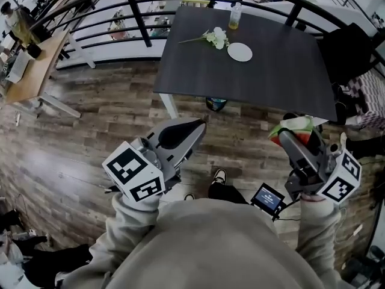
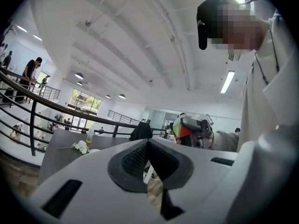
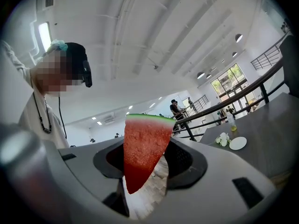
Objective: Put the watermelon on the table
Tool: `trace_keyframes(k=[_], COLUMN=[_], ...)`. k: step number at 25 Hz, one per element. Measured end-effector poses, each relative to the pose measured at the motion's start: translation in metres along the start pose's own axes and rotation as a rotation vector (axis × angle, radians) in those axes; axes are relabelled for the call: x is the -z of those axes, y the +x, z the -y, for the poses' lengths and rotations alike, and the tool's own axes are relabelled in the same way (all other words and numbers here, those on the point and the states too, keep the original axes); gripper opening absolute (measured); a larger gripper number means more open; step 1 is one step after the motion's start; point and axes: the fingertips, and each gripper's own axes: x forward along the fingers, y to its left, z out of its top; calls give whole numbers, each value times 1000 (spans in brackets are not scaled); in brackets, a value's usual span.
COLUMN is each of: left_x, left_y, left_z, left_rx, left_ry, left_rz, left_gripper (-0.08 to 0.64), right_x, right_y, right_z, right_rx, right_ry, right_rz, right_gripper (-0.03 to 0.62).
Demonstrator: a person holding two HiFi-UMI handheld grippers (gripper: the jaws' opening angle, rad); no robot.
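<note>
Watermelon slice point(image 3: 142, 148) clamped in right gripper point(image 1: 293, 138), held short of dark table point(image 1: 271, 71)

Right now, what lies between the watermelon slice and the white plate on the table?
Only bare dark table, per the head view. The flowers sit left of the plate, off the line from the watermelon slice.

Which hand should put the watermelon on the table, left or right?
Right. The right tongs grip the watermelon slice, and the dark table lies ahead of them. The left tongs are shut on nothing, so they would probably need a handover first.
</note>
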Motion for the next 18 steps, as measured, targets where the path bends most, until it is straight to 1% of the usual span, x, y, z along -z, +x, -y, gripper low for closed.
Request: trace_keyframes(k=[5, 8, 13, 18], left_x=[-5, -7, -10, -17], left_y=[42, 64, 90, 113], left_z=[-2, -6, -6, -8], left_rx=[1, -20, -54, -66], left_ry=[6, 0, 11, -15], left_rz=[-15, -27, -40, -53], left_gripper=[6, 6, 6, 6], right_x=[-19, -30, -40, -53], right_y=[-11, -16, -29, -45], right_z=[40, 67, 97, 125], right_rx=[-9, -24, -43, -36], right_ry=[20, 37, 30, 53], right_rz=[2, 8, 8, 29], right_gripper=[213, 213, 213, 213])
